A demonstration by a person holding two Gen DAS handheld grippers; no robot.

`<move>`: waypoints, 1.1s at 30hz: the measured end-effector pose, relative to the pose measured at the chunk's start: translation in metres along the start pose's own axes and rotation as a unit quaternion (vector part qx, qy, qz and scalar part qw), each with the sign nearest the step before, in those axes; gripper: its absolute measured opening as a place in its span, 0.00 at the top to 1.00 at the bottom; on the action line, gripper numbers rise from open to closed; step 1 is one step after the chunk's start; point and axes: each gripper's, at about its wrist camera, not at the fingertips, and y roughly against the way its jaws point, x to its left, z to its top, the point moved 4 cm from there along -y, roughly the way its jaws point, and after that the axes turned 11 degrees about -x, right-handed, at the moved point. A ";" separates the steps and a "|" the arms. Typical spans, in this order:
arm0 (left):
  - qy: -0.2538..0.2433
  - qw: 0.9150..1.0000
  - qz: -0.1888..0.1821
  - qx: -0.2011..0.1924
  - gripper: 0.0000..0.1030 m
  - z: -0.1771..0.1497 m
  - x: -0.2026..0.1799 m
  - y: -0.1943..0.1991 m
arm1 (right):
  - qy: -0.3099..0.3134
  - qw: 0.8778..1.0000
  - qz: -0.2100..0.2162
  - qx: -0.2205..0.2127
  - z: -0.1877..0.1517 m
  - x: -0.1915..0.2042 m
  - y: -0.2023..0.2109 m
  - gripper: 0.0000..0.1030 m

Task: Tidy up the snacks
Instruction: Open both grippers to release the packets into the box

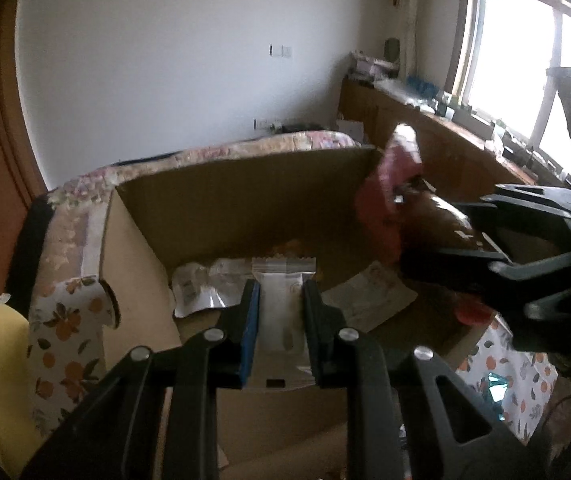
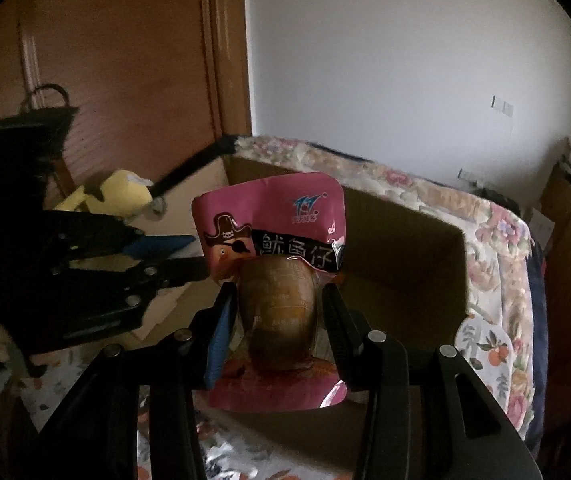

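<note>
Left gripper (image 1: 279,312) is clamping a white snack packet (image 1: 281,320), right gripper (image 2: 279,312) is pinching a pink squid pouch (image 2: 277,280); both are hovering over the cardboard box (image 1: 245,192), probably for dropping in beside packets already there.

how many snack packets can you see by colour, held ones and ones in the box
White or clear packets: 3, one held in the left claw as the white packet, plus a clear packet and a pale packet in the cardboard box.
Pink packets: 1, the pink packet in the right claw.
Total: 4
</note>
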 end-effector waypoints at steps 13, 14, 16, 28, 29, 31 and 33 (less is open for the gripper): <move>-0.051 0.993 -0.015 0.107 0.81 -0.010 -0.014 -0.030 | -0.006 0.996 -0.029 0.081 -0.031 -0.014 -0.040 0.57; -0.057 0.992 -0.013 0.112 0.81 -0.012 -0.016 -0.030 | -0.008 0.996 -0.025 0.080 -0.031 -0.015 -0.039 0.57; -0.060 0.991 -0.011 0.115 0.80 -0.014 -0.017 -0.029 | -0.009 0.996 -0.026 0.081 -0.031 -0.015 -0.037 0.56; -0.051 0.996 -0.001 0.073 0.69 -0.013 -0.015 -0.013 | -0.044 0.997 -0.016 0.056 -0.032 -0.021 -0.021 0.56; -0.050 0.996 -0.002 0.069 0.68 -0.012 -0.016 -0.011 | -0.047 0.998 -0.014 0.050 -0.031 -0.020 -0.017 0.56; -0.046 0.997 -0.002 0.059 0.65 -0.009 -0.017 -0.006 | -0.049 0.998 -0.015 0.041 -0.028 -0.021 -0.009 0.56; -0.040 0.998 0.002 0.045 0.63 -0.005 -0.017 0.001 | -0.048 0.998 -0.015 0.026 -0.026 -0.021 0.003 0.56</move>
